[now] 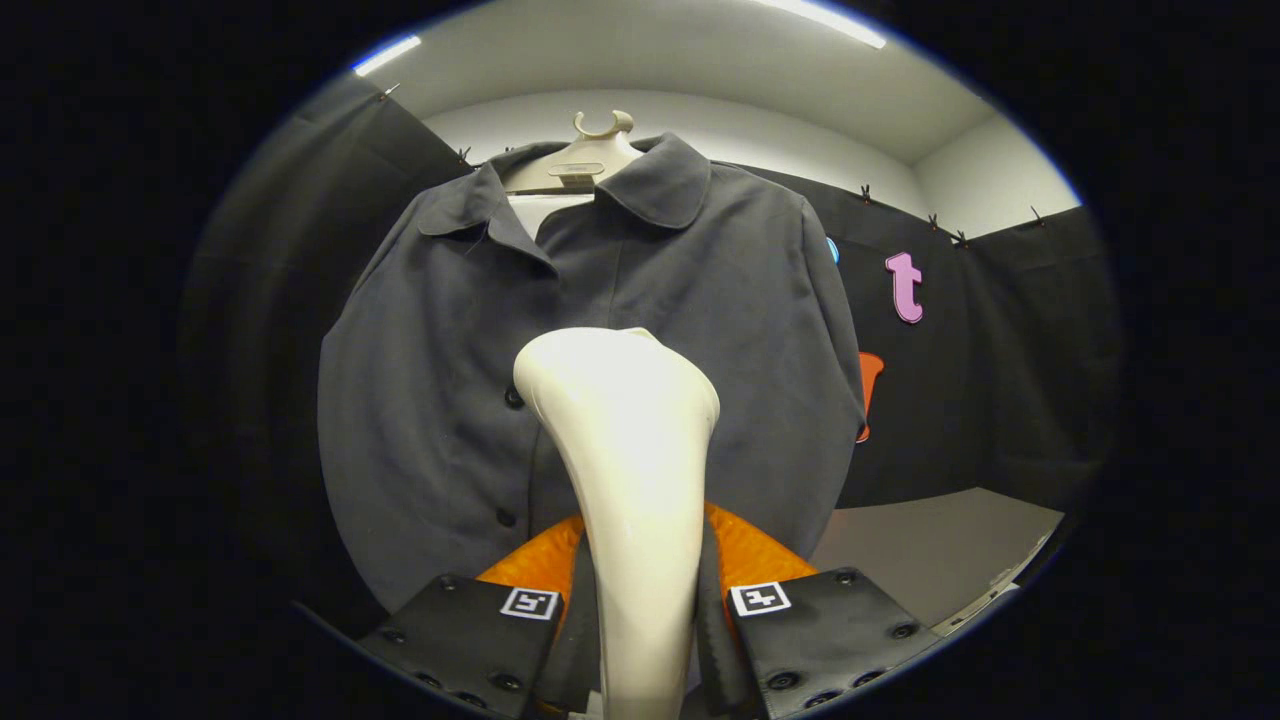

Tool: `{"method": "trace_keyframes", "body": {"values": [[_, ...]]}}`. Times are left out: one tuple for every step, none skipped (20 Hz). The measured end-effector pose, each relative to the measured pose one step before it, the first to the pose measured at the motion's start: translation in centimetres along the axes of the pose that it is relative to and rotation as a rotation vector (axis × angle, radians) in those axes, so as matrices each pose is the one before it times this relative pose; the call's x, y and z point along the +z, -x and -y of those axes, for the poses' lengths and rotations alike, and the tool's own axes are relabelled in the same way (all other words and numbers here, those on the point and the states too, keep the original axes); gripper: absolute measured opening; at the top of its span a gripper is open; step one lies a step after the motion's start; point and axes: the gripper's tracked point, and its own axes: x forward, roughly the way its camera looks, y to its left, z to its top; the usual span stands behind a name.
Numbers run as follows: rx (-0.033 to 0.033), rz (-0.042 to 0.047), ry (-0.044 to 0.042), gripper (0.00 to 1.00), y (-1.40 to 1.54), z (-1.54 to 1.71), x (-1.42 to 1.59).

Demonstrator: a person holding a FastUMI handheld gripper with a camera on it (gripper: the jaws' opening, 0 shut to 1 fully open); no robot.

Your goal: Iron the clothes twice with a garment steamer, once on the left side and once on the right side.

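The gripper [640, 610] has its jaws closed on the handle of the white steamer [625, 430], one finger pressing on each side, and the steamer's wide head stands up in front of the dark shirt [420, 400]. The shirt hangs on a hanger [590, 150] against the booth wall, and the head is near the row of buttons at its middle. The risk I see is that the smooth handle may turn or slip between the fingers. A stroke begun here may also catch a button [513, 398] or miss one side.
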Motion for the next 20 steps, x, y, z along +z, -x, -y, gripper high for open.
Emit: {"method": "trace_keyframes", "body": {"values": [[-0.00112, -0.00612, -0.00122, 0.49, 0.159, 0.092, -0.433], [-0.00100, -0.00409, -0.00166, 0.49, 0.035, 0.058, -0.324], [-0.00204, -0.00609, -0.00107, 0.49, -0.021, 0.006, -0.346], [-0.00204, -0.00848, 0.00127, 0.49, 0.083, 0.039, -0.506], [-0.00444, -0.00793, -0.00311, 0.49, 0.173, 0.140, -0.532], [-0.00223, -0.00761, -0.00163, 0.49, 0.076, 0.058, -0.577], [-0.00431, -0.01120, 0.00194, 0.49, 0.118, 0.060, -0.628], [-0.00297, -0.01190, 0.00193, 0.49, 0.209, 0.112, -0.680], [-0.00101, -0.00975, -0.00119, 0.49, 0.147, 0.051, -0.564], [-0.00166, -0.00886, -0.00129, 0.49, 0.045, 0.045, -0.506], [-0.00229, -0.00823, 0.00060, 0.48, 0.123, 0.079, -0.555], [-0.00258, -0.00815, 0.00098, 0.48, 0.063, 0.036, -0.428], [-0.00419, -0.00770, 0.00139, 0.49, 0.022, 0.038, -0.545], [-0.00583, -0.01094, 0.00009, 0.48, -0.125, 0.063, -0.619], [-0.00474, -0.01355, -0.00321, 0.48, -0.028, 0.086, -0.658], [-0.00337, -0.01362, -0.00613, 0.49, 0.036, 0.068, -0.676], [-0.00272, -0.01212, -0.00695, 0.48, -0.102, 0.081, -0.481], [-0.00285, -0.01183, -0.00321, 0.49, 0.166, 0.128, -0.655], [-0.00304, -0.01062, 0.00283, 0.49, 0.013, 0.137, -0.568], [-0.00335, -0.00951, 0.00498, 0.49, 0.041, 0.204, -0.567]]}}
